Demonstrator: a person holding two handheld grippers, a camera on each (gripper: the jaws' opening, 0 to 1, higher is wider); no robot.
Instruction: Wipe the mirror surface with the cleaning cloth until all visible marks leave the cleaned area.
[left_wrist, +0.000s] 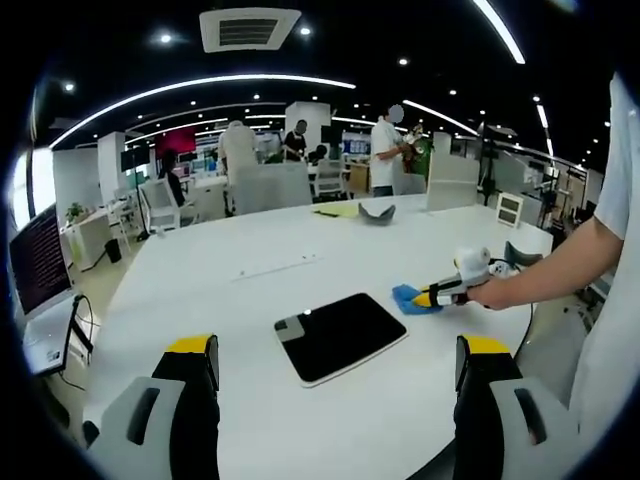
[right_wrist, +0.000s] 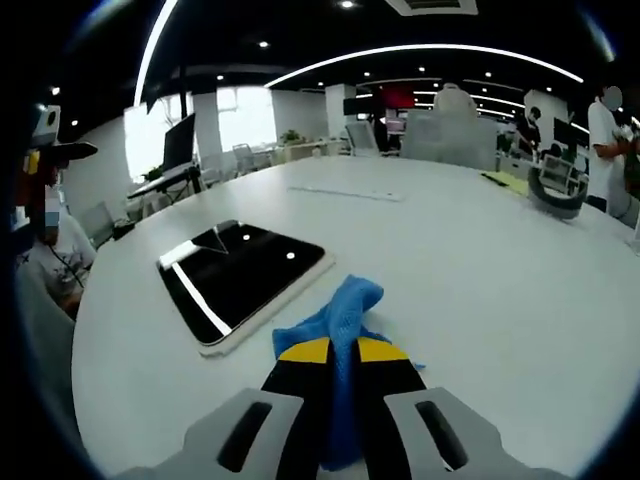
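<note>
Two things matter for this task, and both lie on the white table (right_wrist: 480, 290). Nearest in the right gripper view is the right gripper (right_wrist: 343, 352), its jaws pressed together on the blue cloth (right_wrist: 343, 315), which bunches up between them and spills forward onto the table. I judge the cloth to be soft, light and limp; it folds easily, so a hold near its middle, as now, should leave enough loose fabric under the jaws to wipe with. Just beyond it, a little apart to the left, lies the mirror (right_wrist: 243, 272), flat, dark and glossy in a pale frame. It is probably stiff, smooth and fragile, and light enough to slide on the table if it is pushed from the side. Whether marks are on its surface I cannot tell, because it reflects the ceiling lights.

In the left gripper view the left gripper (left_wrist: 338, 360) hangs over the near edge of the table with its jaws wide apart, holding nothing, and the mirror (left_wrist: 340, 335) is between and beyond them. It could steady the frame.

Nothing stands between cloth and mirror. Farther off are a yellow sheet (left_wrist: 338, 209), a grey curved object (left_wrist: 377, 213), then chairs and standing people (left_wrist: 385, 150).
</note>
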